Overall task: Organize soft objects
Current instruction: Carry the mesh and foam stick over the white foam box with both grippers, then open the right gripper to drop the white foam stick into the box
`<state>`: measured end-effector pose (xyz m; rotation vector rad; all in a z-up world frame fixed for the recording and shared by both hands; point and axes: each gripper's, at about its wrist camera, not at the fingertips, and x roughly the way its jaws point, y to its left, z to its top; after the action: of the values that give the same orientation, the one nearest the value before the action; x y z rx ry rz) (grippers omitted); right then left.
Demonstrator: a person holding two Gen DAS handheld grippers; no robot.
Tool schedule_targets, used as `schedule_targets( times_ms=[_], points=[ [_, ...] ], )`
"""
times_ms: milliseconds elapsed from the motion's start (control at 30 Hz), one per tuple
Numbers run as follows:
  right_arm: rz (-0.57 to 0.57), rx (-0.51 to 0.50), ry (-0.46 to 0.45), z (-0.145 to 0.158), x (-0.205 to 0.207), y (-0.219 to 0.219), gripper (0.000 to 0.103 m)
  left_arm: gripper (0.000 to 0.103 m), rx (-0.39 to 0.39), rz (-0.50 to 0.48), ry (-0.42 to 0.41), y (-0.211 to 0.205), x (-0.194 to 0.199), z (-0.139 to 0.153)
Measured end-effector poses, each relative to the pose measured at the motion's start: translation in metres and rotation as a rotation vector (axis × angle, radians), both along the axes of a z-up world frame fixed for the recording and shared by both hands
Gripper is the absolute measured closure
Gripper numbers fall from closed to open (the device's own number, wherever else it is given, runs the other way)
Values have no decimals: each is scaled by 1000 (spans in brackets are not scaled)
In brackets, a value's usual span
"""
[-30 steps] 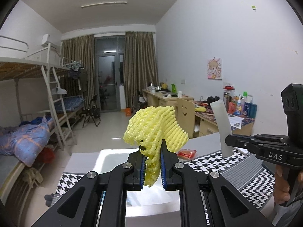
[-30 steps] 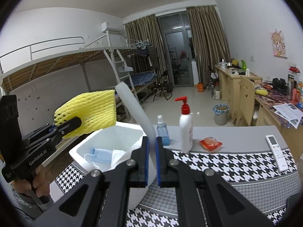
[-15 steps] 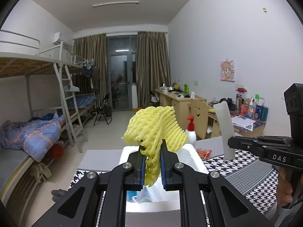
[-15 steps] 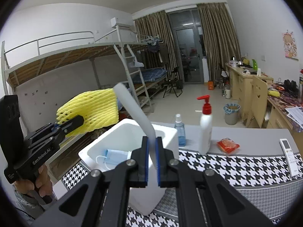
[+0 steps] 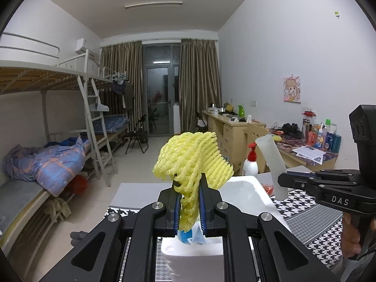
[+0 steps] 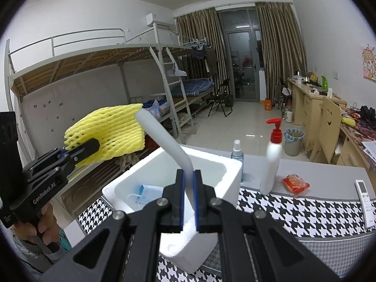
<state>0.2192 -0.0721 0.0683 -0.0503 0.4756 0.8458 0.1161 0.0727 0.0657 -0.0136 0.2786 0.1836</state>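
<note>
Two soft things are held up over the white foam box (image 6: 231, 164), one in each gripper. The yellow foam net (image 5: 195, 162) is pinched low down by the left gripper (image 5: 189, 208), and its top flops open above the jaws. The white foam strip (image 6: 162, 138) is squeezed at its bottom end by the right gripper (image 6: 188, 202), and it bends over to one side. Both things look very light and squashy, so they are likely to be bent or crushed easily but not broken. Little grip is needed. Each is best held near one end, as is done now, so that the loose end can be lowered into the box first. A blue face mask (image 6: 144, 193) is already lying inside the box. The box is set on a black and white checked cloth (image 6: 293, 213).
</note>
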Motion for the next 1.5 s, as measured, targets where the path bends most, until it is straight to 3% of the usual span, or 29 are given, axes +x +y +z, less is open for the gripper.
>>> schedule_targets(
  times_ms=[700, 867, 900, 933, 1000, 1500],
  points=[
    [17, -67, 17, -9, 6, 42, 94, 89, -24, 45, 0, 12, -6, -3],
    [16, -85, 34, -15, 10, 47, 81, 89, -28, 50, 0, 9, -5, -4],
    [17, -88, 31, -16, 9, 48, 69, 89, -30, 52, 1, 10, -5, -5],
    [16, -89, 27, -17, 9, 49, 43, 89, -32, 52, 2, 10, -4, -5],
    [7, -83, 10, -16, 7, 49, 25, 89, -36, 53, 4, 10, -4, -6],
    [-25, -48, -7, -12, 7, 27, 19, 89, -38, 28, 29, 7, 5, -8]
  ],
)
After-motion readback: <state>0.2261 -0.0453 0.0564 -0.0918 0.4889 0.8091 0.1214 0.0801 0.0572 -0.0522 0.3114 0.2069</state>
